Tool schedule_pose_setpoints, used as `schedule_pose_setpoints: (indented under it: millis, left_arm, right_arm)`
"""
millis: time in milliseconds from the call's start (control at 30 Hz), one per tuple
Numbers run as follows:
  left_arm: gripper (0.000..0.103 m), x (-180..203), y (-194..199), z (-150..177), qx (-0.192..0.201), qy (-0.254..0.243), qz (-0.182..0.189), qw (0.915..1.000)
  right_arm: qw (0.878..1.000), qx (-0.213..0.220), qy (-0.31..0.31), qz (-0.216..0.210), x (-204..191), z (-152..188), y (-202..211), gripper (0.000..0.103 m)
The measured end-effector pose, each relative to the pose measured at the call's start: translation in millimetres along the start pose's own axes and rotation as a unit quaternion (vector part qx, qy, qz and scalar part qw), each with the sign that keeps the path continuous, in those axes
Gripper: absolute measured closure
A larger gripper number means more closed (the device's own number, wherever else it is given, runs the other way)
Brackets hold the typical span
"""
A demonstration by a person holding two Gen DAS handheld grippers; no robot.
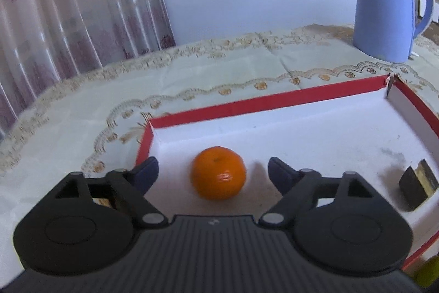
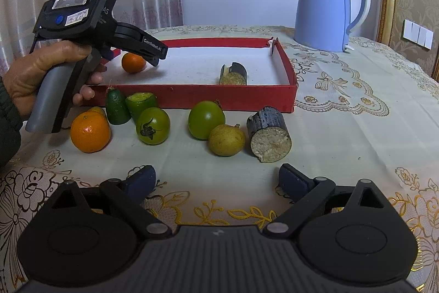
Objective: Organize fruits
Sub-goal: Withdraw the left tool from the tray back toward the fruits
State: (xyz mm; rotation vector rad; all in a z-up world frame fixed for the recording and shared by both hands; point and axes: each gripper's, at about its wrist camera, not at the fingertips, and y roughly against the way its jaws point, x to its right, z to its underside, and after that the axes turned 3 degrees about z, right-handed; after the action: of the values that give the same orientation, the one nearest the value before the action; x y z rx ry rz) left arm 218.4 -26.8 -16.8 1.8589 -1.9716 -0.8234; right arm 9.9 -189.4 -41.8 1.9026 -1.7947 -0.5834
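The left gripper point(image 1: 212, 172) stood apart around the released orange point(image 1: 218, 172) in the red tray point(image 1: 263, 100). The right gripper point(image 2: 216, 180), also apart, should next approach the pear point(image 2: 226, 139).

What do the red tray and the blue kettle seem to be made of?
Tray: probably cardboard, matte red outside with a white lining; one far corner is split and torn like paper board. Kettle: apparently smooth plastic with a soft sheen, pale blue with a white handle edge; whether metal lies beneath cannot be told.
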Motion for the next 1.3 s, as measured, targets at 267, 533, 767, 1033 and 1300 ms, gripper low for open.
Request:
schedule_pose_setpoints:
  millis: [267,533,767,1033,1300]
  left_arm:
    - [0.006,-14.9,30.4,-1.6,0.026,0.026,0.001,0.9993]
    - [0.000,-47.5,113.0,27.2,0.088,0.053,0.021,0.9945]
    - [0.000,-68.0,153.2,64.2,0.089,0.065,0.013,0.9939]
    - [0.000,-49.2,177.7,98.4,0.088,0.055,0.040,0.9938]
    - [0.002,-7.8,181.8,122.8,0.091,-0.014,0.027,0.9954]
  right_arm:
    - [1.000,0.000,0.000,-0.001,0.3,0.2,0.0,0.005]
    - [1.000,0.001,-0.001,-0.001,0.5,-0.1,0.4,0.005]
    - [1.000,0.002,-0.001,-0.002,0.7,0.2,0.6,0.005]
    - [1.000,0.002,-0.001,-0.002,0.8,0.6,1.1,0.005]
    - [1.000,0.002,-0.001,-0.002,0.8,0.6,1.0,0.005]
